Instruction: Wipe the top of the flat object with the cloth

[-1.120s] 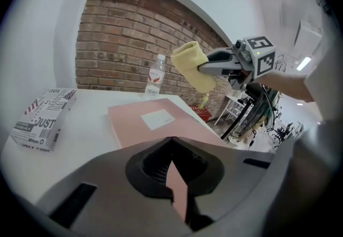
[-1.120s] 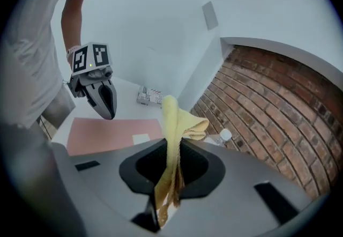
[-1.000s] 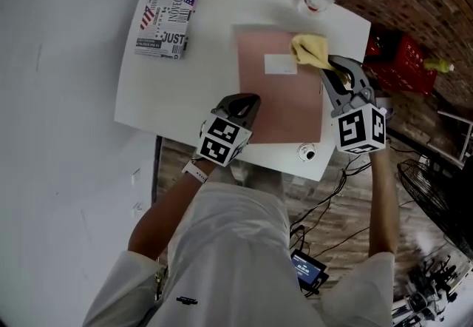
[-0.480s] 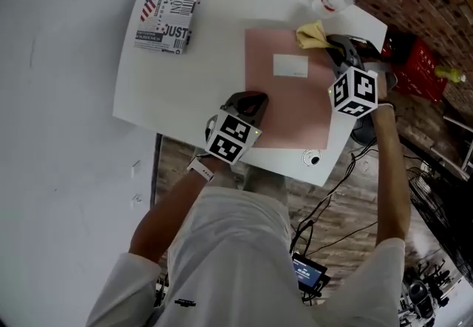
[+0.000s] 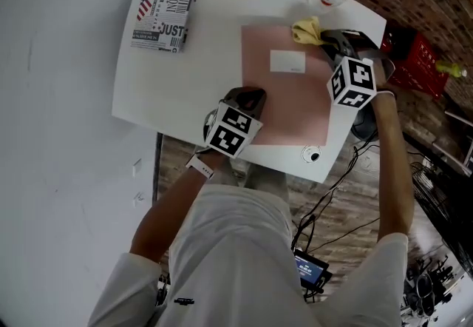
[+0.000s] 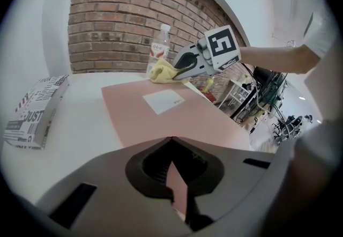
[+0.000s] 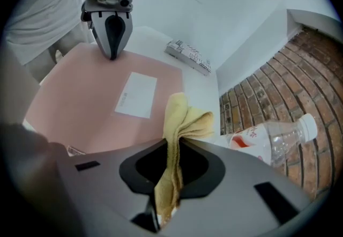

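Right gripper view: yellow cloth, soft, light and limp, pinched by one fold in the closed right hand-held gripper. It hangs over the far edge of the flat pink sheet, near the counter far right corner. Left hand-held gripper clamps the sheet's near edge; thin, probably slippery.

Pink flat object with white label; yellow cloth; black-and-white lettered box; white table

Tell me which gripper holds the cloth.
The right gripper, shut on the yellow cloth; the left gripper clamps the edge of the pink sheet instead.
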Demonstrator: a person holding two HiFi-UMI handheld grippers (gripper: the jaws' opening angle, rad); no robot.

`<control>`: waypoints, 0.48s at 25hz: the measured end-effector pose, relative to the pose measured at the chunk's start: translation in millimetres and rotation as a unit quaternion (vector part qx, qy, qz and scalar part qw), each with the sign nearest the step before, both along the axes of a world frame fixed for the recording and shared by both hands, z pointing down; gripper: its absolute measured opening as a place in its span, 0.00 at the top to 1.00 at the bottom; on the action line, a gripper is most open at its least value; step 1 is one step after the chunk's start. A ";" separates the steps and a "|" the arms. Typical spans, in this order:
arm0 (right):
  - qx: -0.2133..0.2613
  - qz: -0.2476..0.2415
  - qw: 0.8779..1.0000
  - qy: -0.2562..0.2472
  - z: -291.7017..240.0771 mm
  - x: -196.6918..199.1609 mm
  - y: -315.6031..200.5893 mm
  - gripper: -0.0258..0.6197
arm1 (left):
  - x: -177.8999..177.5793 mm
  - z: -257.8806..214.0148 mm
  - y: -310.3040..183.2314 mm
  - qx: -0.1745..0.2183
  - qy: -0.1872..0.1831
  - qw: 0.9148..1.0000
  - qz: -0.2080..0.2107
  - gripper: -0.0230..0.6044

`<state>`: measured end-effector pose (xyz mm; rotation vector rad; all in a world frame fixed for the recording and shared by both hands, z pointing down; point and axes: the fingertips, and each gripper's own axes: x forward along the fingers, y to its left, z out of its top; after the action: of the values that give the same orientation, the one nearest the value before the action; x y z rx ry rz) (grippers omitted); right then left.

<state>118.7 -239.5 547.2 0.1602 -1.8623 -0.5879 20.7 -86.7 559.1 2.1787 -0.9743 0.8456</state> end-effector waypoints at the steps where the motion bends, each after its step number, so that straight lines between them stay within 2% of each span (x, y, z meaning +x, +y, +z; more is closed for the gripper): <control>1: -0.007 -0.005 1.000 0.001 1.3 0.0 4.7 0.88 | -0.3 0.3 0.1 0.000 0.000 1.000 0.000 0.95; 7: -0.038 -0.036 0.998 0.021 9.4 3.0 40.9 0.88 | 0.0 0.4 -1.0 -0.003 0.000 1.000 -0.001 0.95; 12: -0.065 -0.041 0.997 0.020 10.8 6.8 72.7 0.88 | 0.6 0.7 -0.3 -0.019 0.009 1.000 -0.003 0.95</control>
<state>125.5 -166.8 558.0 -0.0141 -1.8687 -0.5213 21.2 -87.0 559.8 2.1467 -0.9477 0.8335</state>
